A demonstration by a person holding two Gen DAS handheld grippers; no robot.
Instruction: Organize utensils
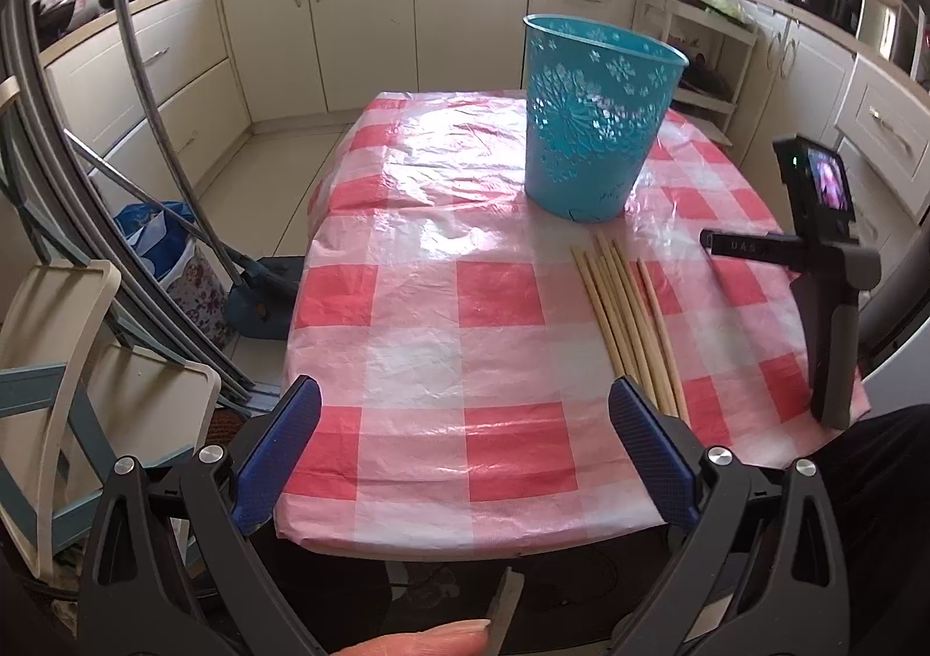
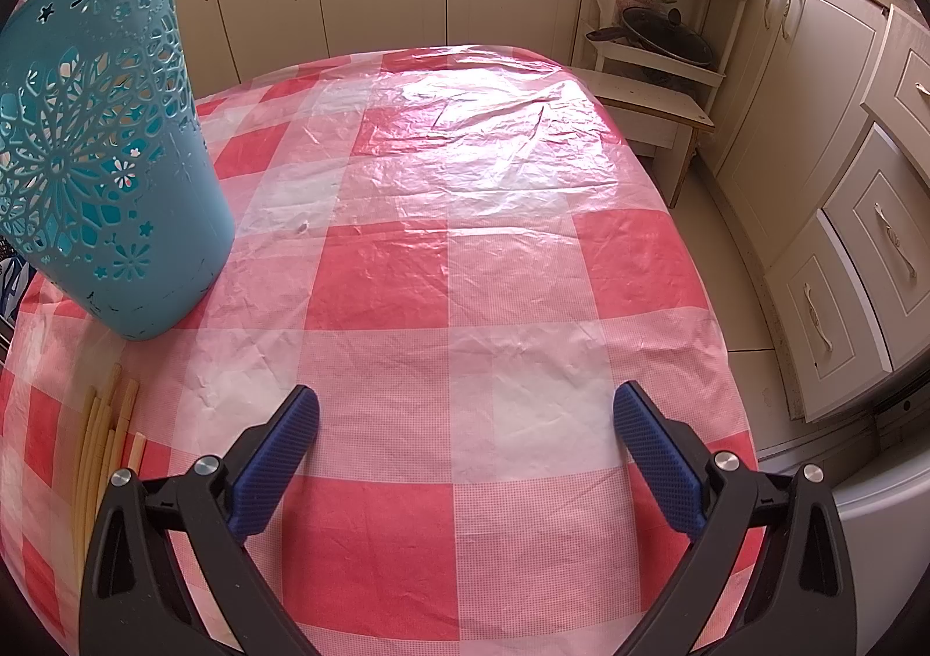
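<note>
Several wooden chopsticks (image 1: 630, 325) lie side by side on the red-and-white checked table (image 1: 442, 307), just in front of a teal perforated plastic basket (image 1: 593, 121) standing upright. My left gripper (image 1: 465, 412) is open and empty above the table's near edge, left of the chopsticks. In the right wrist view the basket (image 2: 99, 162) is at far left and the chopsticks (image 2: 102, 452) lie at the lower left. My right gripper (image 2: 465, 418) is open and empty over bare cloth (image 2: 465, 272), right of the chopsticks. The right gripper's body (image 1: 825, 272) shows in the left view.
Cream kitchen cabinets (image 1: 407, 17) ring the room. A folded chair and metal poles (image 1: 116, 249) stand left of the table, with a blue bag (image 1: 163, 249) on the floor. A white shelf unit with a pan (image 2: 657, 40) stands beyond the table's far right corner.
</note>
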